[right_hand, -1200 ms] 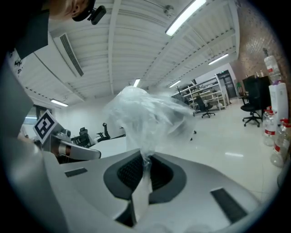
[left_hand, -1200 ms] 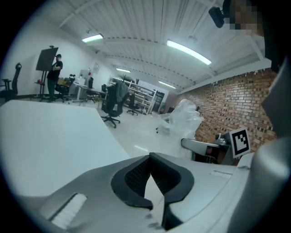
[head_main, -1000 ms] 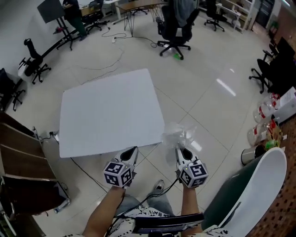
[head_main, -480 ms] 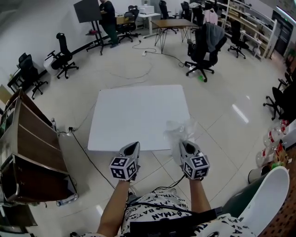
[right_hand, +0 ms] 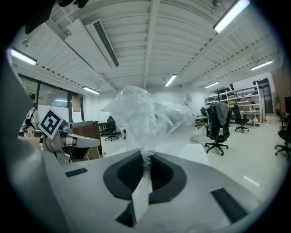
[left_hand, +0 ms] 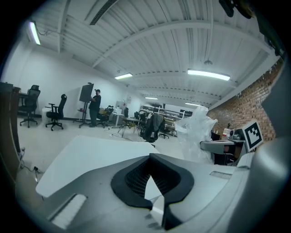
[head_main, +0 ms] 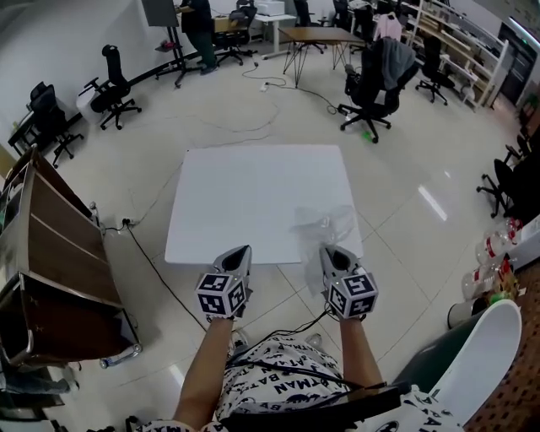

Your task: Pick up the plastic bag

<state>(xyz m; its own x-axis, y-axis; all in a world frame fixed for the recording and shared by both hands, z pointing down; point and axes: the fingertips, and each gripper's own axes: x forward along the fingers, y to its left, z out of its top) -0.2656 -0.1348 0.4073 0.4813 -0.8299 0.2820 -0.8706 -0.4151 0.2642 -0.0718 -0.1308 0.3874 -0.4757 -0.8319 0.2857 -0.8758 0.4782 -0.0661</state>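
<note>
A crumpled clear plastic bag [head_main: 324, 226] is lifted above the near right corner of the white table [head_main: 245, 190], and my right gripper [head_main: 328, 253] is shut on its lower end. In the right gripper view the bag [right_hand: 152, 113] billows up out of the closed jaws of the right gripper [right_hand: 145, 158]. My left gripper [head_main: 239, 256] hovers at the table's near edge, level with the right one; its jaws are shut with nothing in them. From the left gripper [left_hand: 150, 156] view, the bag [left_hand: 196, 132] stands off to the right.
A brown shelf unit [head_main: 42, 253] stands at the left, with a black cable [head_main: 152, 261] running across the floor beside it. Office chairs [head_main: 375, 72] and a person [head_main: 198, 21] are beyond the table. A white chair [head_main: 481, 354] and bottles [head_main: 489, 257] are at the right.
Both grippers have travelled together and risen a little, the bag staying in the right one. The bag was off the table's corner; it now hangs over the table's near right corner.
</note>
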